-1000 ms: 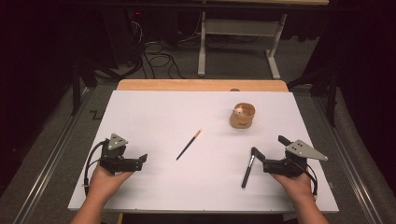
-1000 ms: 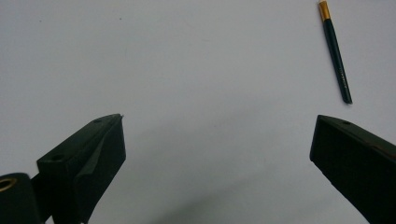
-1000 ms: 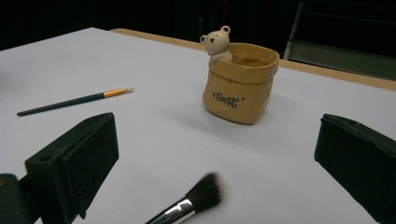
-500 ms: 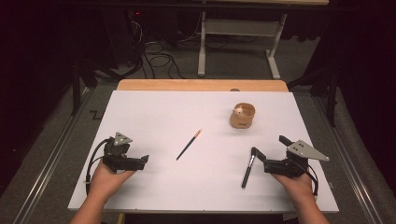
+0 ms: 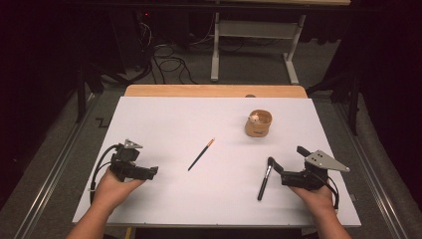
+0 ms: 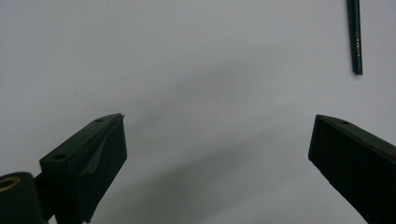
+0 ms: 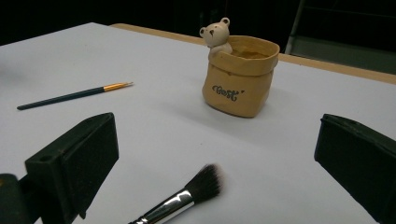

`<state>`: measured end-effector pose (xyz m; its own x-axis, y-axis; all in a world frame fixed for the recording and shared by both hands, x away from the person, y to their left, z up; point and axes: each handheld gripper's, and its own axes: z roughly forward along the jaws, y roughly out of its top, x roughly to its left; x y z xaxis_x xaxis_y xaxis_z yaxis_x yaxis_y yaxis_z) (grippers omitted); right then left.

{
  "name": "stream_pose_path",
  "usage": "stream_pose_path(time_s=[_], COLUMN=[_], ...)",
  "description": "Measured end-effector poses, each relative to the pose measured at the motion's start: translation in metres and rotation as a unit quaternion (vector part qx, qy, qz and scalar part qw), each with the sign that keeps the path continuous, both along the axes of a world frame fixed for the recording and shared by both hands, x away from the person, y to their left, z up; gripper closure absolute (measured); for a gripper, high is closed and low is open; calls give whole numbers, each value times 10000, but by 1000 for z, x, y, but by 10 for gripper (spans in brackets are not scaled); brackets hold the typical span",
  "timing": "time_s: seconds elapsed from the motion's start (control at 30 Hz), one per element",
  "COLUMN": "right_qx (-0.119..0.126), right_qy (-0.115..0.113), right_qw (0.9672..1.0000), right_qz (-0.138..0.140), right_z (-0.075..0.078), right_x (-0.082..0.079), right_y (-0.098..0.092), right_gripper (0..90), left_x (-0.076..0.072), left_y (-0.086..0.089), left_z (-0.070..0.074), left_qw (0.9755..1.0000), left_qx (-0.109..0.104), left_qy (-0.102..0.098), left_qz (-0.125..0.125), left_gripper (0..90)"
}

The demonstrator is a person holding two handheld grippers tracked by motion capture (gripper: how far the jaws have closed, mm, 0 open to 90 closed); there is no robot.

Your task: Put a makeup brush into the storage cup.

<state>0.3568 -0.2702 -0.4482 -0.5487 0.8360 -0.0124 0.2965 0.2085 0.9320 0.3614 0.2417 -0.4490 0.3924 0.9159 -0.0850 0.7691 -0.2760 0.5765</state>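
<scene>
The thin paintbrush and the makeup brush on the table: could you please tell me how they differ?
The thin paintbrush is slim, with a dark handle and a gold ferrule; the makeup brush is thicker, with a silver ferrule and a fluffy dark head. The thin paintbrush lies near the table's middle, apart from both tongs; the makeup brush lies just in front of the right tongs. Both lie flat on the white table, ungripped.

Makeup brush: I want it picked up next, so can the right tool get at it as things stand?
Probably yes. The makeup brush lies on bare table just ahead of the open right tool, with the bear pot well beyond it.
</scene>
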Motion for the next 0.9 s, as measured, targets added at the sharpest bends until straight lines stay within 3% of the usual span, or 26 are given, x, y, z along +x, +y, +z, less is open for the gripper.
stream_pose_path(time_s=[0.3,0.67,0.9], right_qx=[-52,-128,-133], right_qy=[-12,25,-4], right_qw=[10000,9999,9999], right_qz=[-20,-36,-1], right_z=[1,1,1], right_x=[-1,-2,-2], right_y=[1,6,5], right_gripper=[3,3,3], left_x=[6,12,15], left_y=[2,-2,-4], left_z=[1,3,5], left_qw=[9996,9980,9960], left_qx=[-31,292,306], left_qy=[286,543,813], left_qz=[72,-118,-209], left_gripper=[58,89,126])
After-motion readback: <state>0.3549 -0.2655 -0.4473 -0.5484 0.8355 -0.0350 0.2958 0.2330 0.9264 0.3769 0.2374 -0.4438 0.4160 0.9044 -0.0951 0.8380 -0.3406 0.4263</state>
